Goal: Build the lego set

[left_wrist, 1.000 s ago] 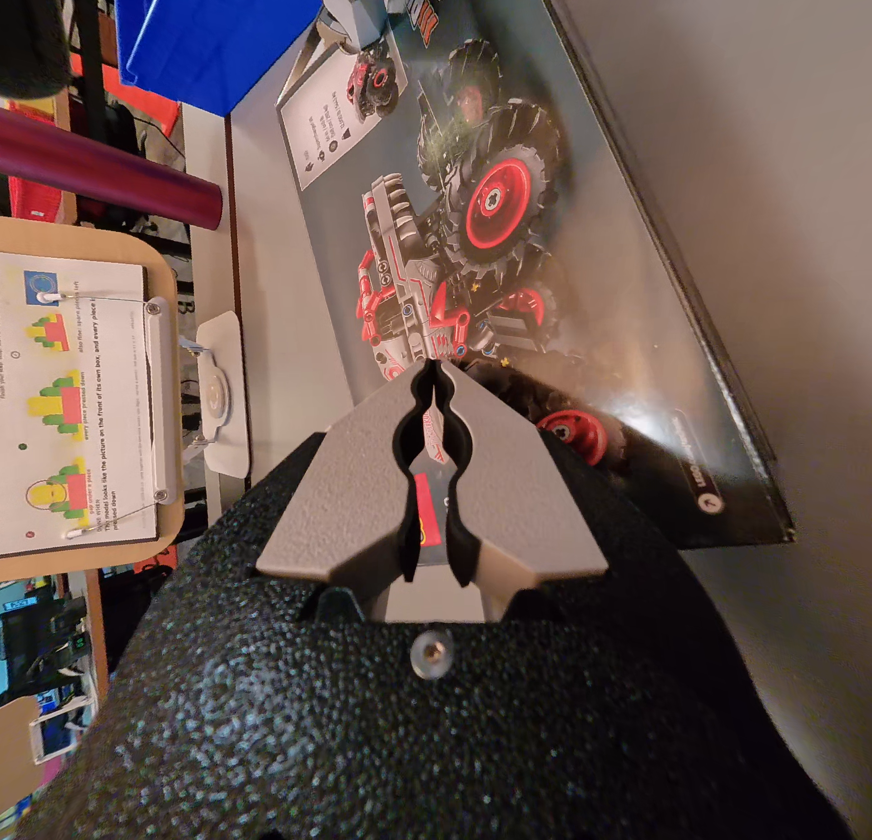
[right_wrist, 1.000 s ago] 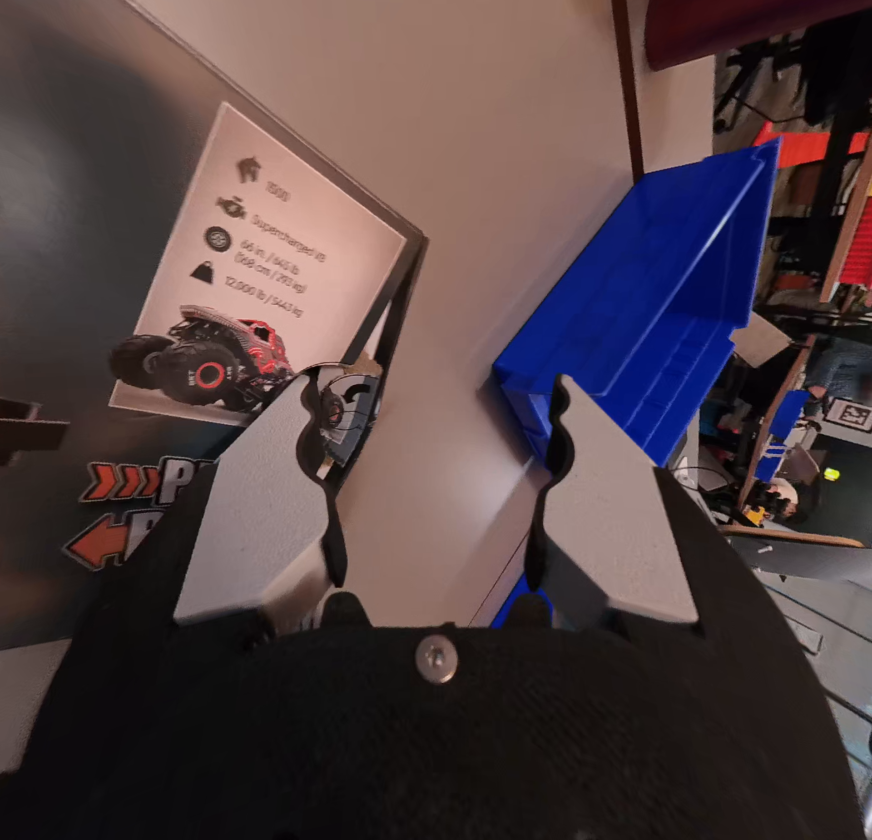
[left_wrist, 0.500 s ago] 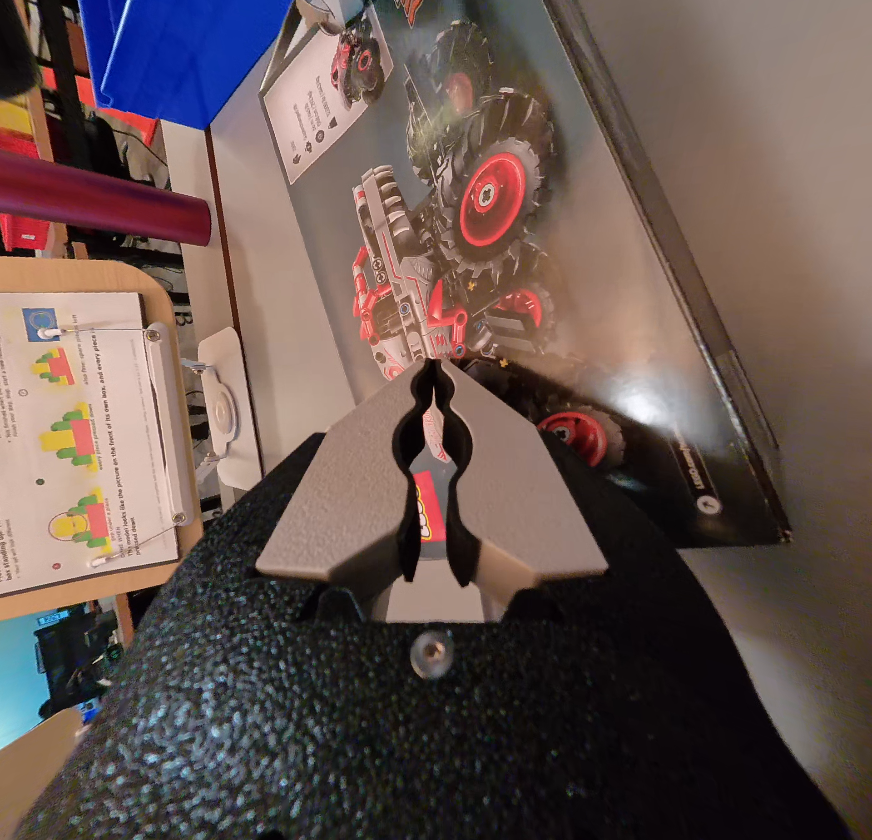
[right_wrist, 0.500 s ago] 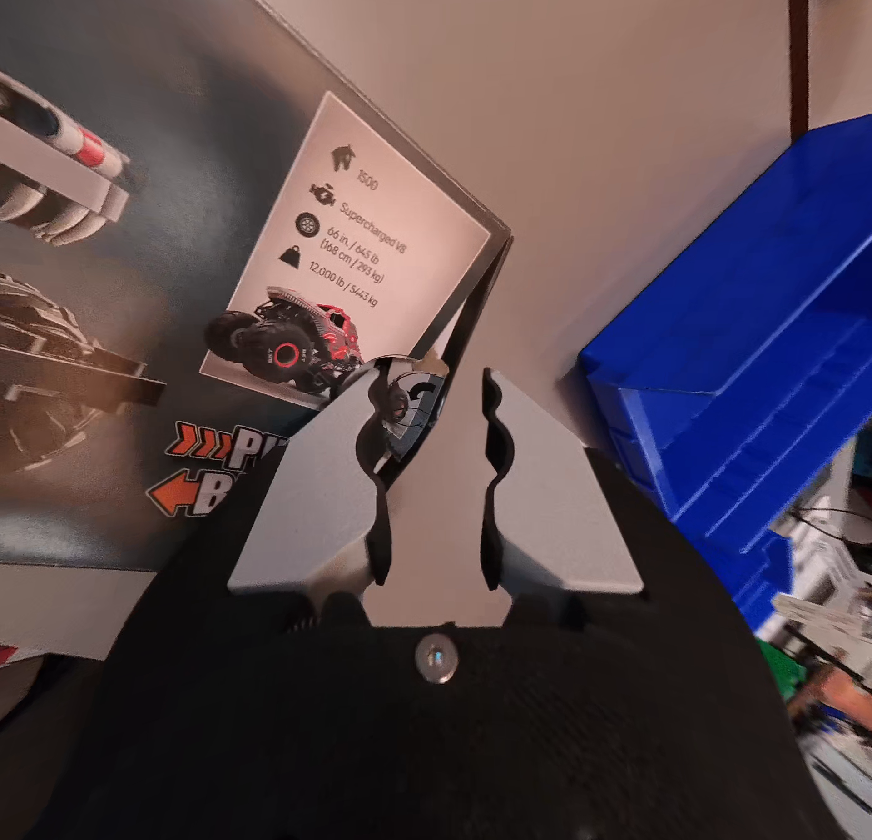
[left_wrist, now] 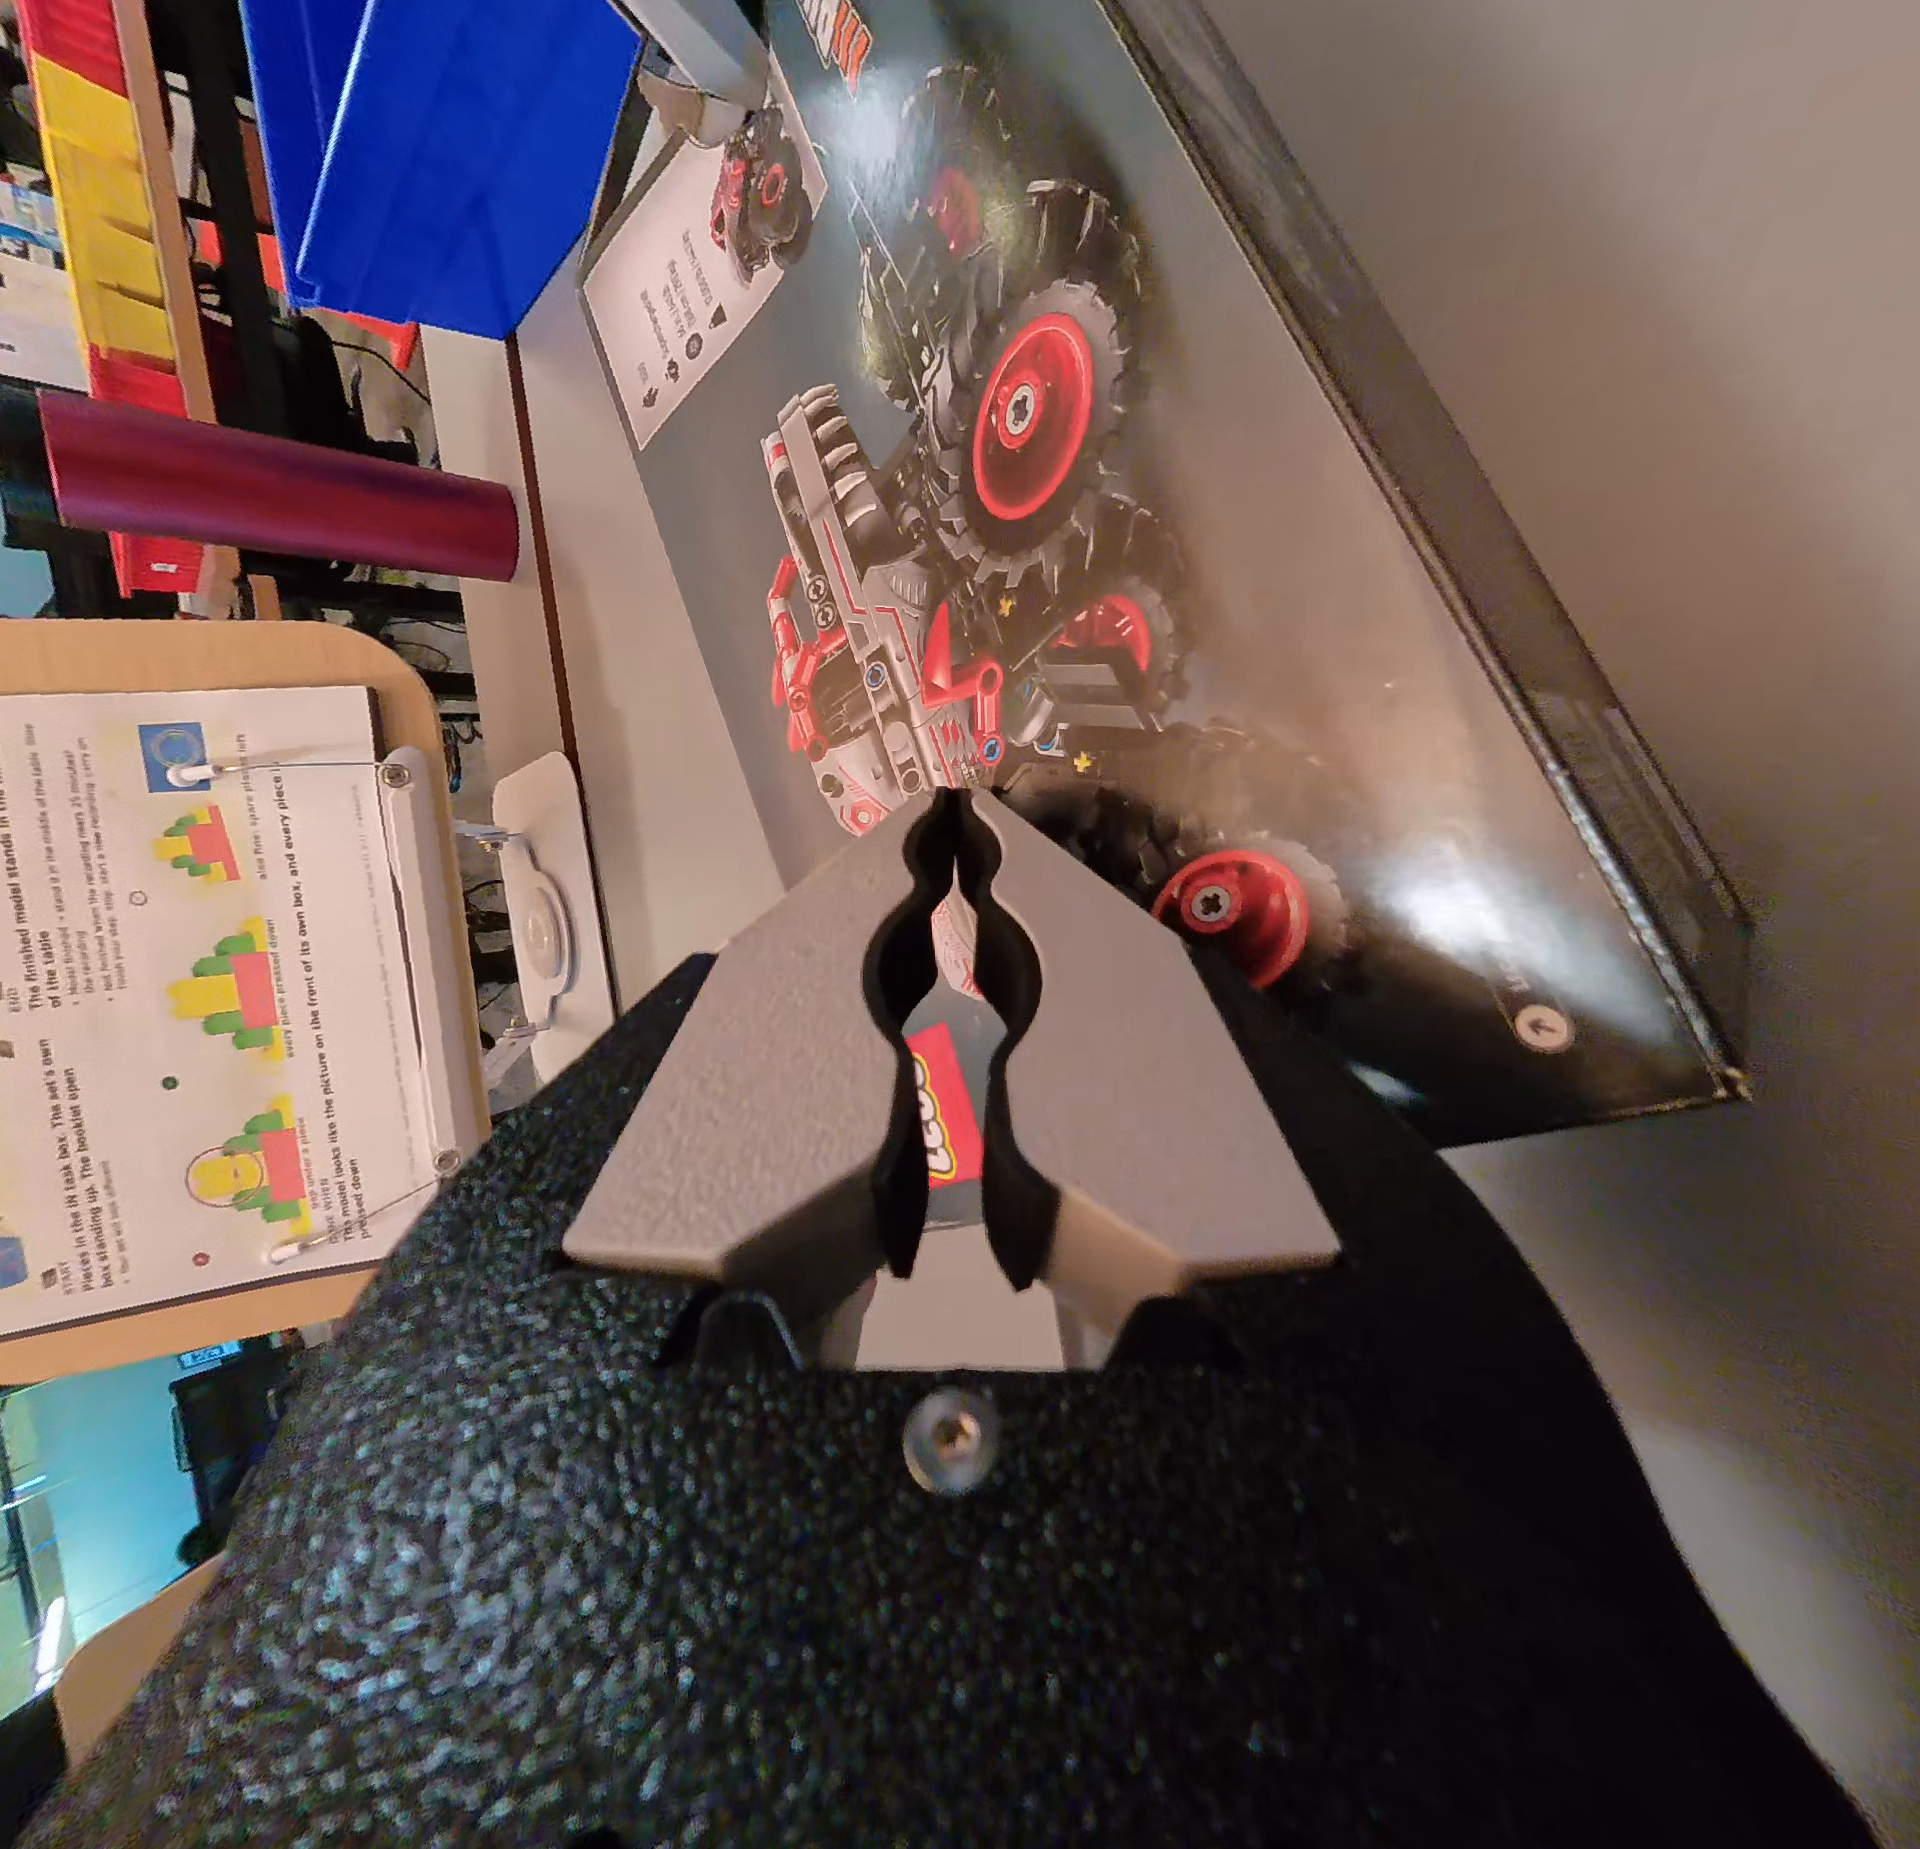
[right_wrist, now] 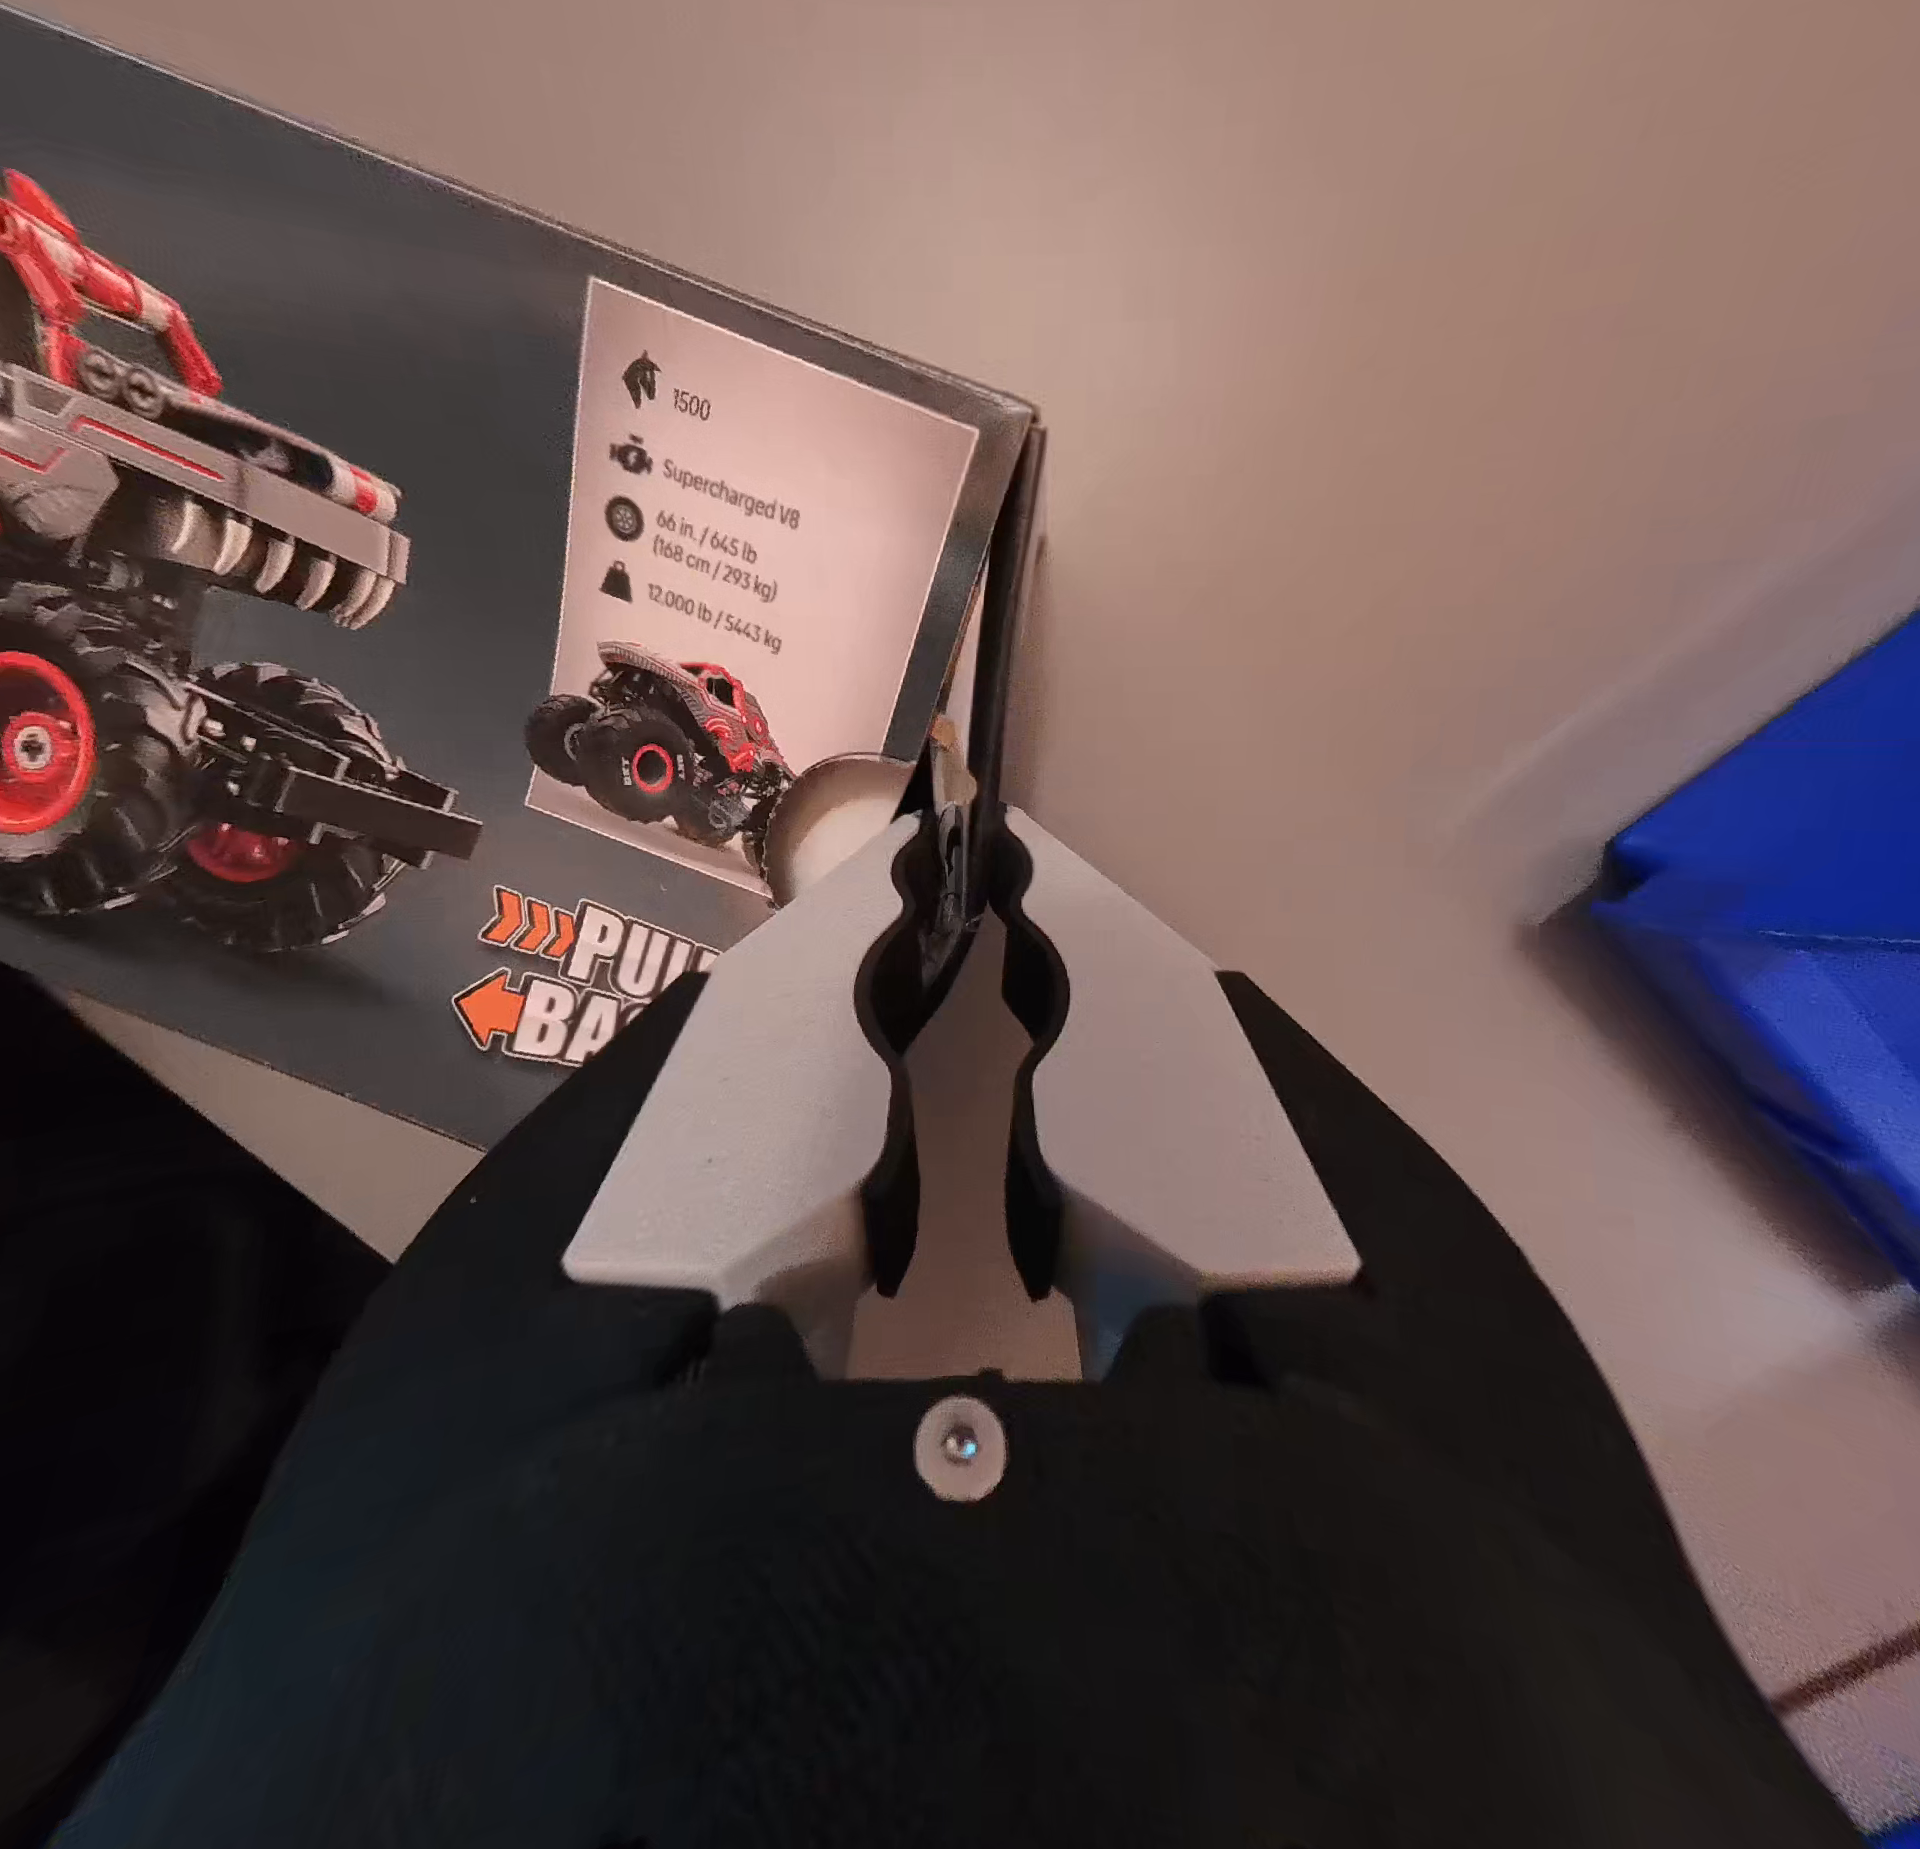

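Note:
The Lego set box (left_wrist: 1195, 573), dark with a red and grey monster truck printed on it, lies flat on the pale table (left_wrist: 1610, 293). My left gripper (left_wrist: 956, 812) is shut with its tips over the box's near long edge; only the box's print shows through the gaps between the pads. In the right wrist view the box (right_wrist: 416, 397) fills the left side. My right gripper (right_wrist: 961, 843) is shut on the dark end flap (right_wrist: 997, 604) at the box's far corner. One grey finger of the right gripper (left_wrist: 686, 23) shows at the top of the left wrist view.
A blue bin (left_wrist: 447, 137) stands beyond the box's far end, and shows at the right in the right wrist view (right_wrist: 1787, 916). A clipboard with an instruction sheet (left_wrist: 208, 968), a white clip (left_wrist: 540, 916) and a maroon tube (left_wrist: 281, 490) lie off the table's edge.
My right gripper went from wide open to shut, moving in on the box's corner and closing on the end flap. My left gripper stayed shut in place.

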The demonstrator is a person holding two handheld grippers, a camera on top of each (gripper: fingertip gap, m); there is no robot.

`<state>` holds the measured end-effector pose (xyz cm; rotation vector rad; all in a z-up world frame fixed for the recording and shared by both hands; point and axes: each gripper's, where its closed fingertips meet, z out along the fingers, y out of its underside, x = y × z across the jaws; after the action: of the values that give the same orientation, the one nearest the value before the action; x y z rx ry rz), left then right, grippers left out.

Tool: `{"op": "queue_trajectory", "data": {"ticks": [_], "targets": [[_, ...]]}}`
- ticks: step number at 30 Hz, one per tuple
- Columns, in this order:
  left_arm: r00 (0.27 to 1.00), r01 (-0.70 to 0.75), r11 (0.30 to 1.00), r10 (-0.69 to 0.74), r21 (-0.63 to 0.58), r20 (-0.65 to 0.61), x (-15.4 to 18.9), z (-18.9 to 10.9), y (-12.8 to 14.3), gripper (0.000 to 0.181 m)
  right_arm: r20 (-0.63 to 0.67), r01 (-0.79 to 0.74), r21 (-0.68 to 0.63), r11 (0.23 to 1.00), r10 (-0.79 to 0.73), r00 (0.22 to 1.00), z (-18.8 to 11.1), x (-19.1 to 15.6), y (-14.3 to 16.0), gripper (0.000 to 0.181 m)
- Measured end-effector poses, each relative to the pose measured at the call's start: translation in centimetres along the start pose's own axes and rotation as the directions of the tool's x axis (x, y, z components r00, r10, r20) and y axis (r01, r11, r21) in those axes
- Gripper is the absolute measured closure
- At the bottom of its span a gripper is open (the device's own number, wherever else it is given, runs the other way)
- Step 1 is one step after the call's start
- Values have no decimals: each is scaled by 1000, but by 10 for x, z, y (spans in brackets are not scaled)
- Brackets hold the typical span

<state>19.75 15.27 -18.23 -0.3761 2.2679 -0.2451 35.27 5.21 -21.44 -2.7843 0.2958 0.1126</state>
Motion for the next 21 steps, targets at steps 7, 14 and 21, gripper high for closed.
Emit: {"op": "queue_trajectory", "data": {"ticks": [7, 14, 21], "targets": [[1000, 5, 1000, -5, -12, -19, 1, 0, 0, 181, 143, -77, 162, 984, 54, 988, -3, 1, -2, 177], [994, 51, 999, -50, 9, -93, 1, -2, 0, 181, 126, -118, 265, 957, 87, 988, -5, -3, -4, 176], [968, 111, 992, -121, -61, -219, -8, -6, 27, 181, 93, -198, 415, 888, 175, 980, -11, -54, 25, 173]]}}
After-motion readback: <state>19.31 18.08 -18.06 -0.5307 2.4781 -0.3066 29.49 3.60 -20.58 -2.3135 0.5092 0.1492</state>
